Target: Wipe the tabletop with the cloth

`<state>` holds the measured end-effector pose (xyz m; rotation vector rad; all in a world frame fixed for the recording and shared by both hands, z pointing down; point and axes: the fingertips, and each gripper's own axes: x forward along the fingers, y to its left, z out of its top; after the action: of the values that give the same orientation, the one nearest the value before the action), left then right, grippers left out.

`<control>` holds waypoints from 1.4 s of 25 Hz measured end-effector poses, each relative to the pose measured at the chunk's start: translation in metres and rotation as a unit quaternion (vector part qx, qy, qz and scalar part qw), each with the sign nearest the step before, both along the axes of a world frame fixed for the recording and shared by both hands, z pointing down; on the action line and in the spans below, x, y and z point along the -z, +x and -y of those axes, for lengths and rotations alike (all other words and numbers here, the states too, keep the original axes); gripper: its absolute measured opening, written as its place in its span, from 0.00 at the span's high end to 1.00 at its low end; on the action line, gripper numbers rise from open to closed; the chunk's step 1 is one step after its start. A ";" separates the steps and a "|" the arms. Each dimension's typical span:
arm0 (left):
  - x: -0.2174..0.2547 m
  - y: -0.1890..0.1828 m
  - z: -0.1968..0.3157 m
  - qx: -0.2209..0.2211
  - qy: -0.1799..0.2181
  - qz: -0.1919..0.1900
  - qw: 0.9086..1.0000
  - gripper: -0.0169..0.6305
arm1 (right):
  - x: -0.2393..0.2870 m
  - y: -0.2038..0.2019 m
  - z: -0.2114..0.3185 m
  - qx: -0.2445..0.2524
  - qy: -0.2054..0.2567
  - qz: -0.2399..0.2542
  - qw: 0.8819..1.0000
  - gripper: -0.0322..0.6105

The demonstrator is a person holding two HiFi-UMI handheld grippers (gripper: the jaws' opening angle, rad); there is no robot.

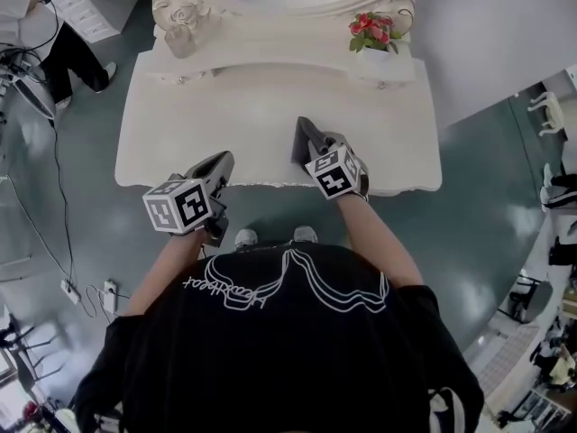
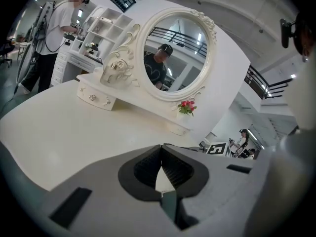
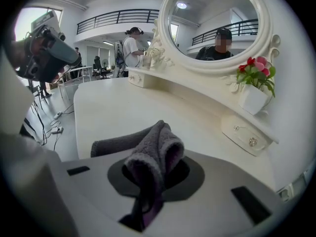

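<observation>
right gripper (image 3: 157, 174) clamps cloth (image 3: 153, 152) over tabletop (image 1: 270, 115).

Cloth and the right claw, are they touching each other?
Touching. The right gripper view shows the grey cloth bunched up between the jaws of the right claw, which are shut on it.

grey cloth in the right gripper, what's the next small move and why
Probably press the right gripper down so the folded grey terry cloth flattens on the white tabletop. Its jaws are clamped on the cloth near the front edge; firm contact isn't evident yet.
</observation>
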<state>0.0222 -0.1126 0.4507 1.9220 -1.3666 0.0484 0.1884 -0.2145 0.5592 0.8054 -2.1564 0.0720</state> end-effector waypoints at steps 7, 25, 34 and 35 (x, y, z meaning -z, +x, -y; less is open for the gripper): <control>0.003 0.032 0.008 -0.011 0.002 0.001 1.000 0.97 | 0.001 0.036 0.005 -0.012 -0.001 -0.001 1.000 0.87; -0.007 0.117 0.014 -0.023 -0.004 -0.010 1.000 0.97 | 0.002 0.139 0.023 -0.041 0.008 -0.007 0.999 0.87; -0.014 0.159 0.024 -0.034 -0.005 -0.012 0.999 0.97 | 0.002 0.195 0.035 -0.065 0.016 -0.008 0.998 0.87; -0.014 0.164 0.025 -0.036 -0.004 -0.013 0.999 0.97 | 0.002 0.201 0.036 -0.067 0.017 -0.008 0.998 0.87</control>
<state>0.1860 -0.1378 0.4649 1.9583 -1.2783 0.0648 0.3897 -0.2506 0.5575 0.9666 -2.0921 0.0991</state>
